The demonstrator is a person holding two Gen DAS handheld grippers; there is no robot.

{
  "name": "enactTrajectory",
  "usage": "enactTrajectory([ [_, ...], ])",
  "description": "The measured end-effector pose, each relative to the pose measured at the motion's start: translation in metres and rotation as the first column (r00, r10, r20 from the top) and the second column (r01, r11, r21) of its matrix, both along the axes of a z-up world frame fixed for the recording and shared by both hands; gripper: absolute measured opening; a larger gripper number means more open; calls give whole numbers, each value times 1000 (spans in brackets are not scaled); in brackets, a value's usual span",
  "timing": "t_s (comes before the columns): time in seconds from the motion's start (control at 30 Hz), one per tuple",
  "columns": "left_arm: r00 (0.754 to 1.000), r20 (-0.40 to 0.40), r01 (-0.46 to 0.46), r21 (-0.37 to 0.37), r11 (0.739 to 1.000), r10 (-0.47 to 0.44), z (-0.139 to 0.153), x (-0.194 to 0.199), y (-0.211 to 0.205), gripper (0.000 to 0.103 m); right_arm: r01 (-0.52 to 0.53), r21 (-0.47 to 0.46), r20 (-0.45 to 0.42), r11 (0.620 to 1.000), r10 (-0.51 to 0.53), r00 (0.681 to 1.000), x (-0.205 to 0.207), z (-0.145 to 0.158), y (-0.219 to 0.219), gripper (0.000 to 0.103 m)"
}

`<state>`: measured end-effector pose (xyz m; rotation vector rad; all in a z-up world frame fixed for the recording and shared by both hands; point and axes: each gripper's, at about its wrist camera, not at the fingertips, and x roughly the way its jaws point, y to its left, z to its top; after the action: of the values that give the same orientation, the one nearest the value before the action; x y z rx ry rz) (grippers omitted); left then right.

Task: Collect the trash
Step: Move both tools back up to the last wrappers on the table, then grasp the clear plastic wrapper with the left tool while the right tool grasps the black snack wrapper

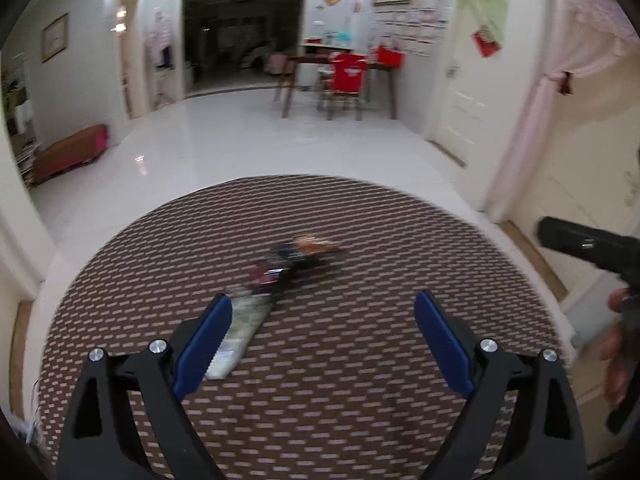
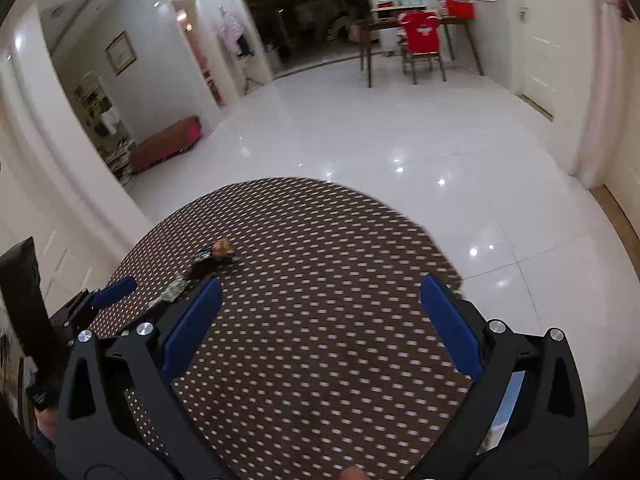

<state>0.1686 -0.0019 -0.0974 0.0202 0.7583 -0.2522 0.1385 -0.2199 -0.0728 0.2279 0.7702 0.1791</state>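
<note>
Several pieces of trash lie in a line on a round table (image 1: pixel 360 360) with a brown patterned cloth. A pale greenish wrapper (image 1: pixel 240 328) is nearest, then a dark wrapper (image 1: pixel 276 272), then an orange-brown one (image 1: pixel 312 242). My left gripper (image 1: pixel 324 308) hovers open over the table; its left finger overlaps the pale wrapper, nothing between its pads. In the right wrist view the same trash shows as a pale wrapper (image 2: pixel 174 290), a dark wrapper (image 2: pixel 204 266) and an orange-brown wrapper (image 2: pixel 222 246). My right gripper (image 2: pixel 322 292) is open and empty, to the right of the trash.
Glossy white floor (image 2: pixel 360 132) surrounds the table (image 2: pixel 320 320). A wooden table and a chair with a red cover (image 1: pixel 348 76) stand far back. A low brown bench (image 1: pixel 68 152) sits at the left wall. A hand (image 1: pixel 616 344) on the right gripper's black handle shows at the right edge.
</note>
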Motion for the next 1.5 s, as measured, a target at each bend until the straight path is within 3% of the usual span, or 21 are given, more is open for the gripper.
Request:
enactTrajectory([
  [0.2,997,-31,-66,41,997,67,-18,22,48,91,-38,-9,-12,999,38,999,11,-3,24,97],
  [0.4,997,-79,-15,89,996,22,-42,41,63,90,-52,-13,-37,999,52,998,15,-10,44,97],
  [0.57,991,-121,68,116,991,-54,-54,60,51,58,-84,-29,-43,996,83,996,14,-15,61,97],
  [0.63,992,-111,78,114,990,-66,-52,62,52,27,-98,-34,-49,995,96,994,18,-16,70,97],
  [0.7,990,-128,64,73,995,-54,-51,64,59,16,-107,-37,-56,994,105,993,22,-19,77,97],
  [0.83,990,-137,16,21,1000,-13,-51,59,75,9,-140,-27,-97,990,137,986,38,-35,100,97],
  [1.17,988,-117,-104,-69,992,96,-45,28,108,9,-119,2,-163,993,118,980,97,-73,160,96],
  [1.23,987,-122,-119,-89,989,108,-45,24,112,9,-140,-37,-177,989,132,975,105,-80,177,67],
  [1.27,986,-123,-122,-95,988,110,-46,23,114,9,-149,-134,-149,980,128,981,105,-80,189,58],
  [1.33,986,-119,-126,-97,987,114,-45,18,119,9,-172,-155,-139,973,151,979,103,-80,198,53],
  [1.5,989,-103,-118,-95,988,108,-39,5,126,9,-207,-83,-137,975,194,971,83,-79,180,46],
])
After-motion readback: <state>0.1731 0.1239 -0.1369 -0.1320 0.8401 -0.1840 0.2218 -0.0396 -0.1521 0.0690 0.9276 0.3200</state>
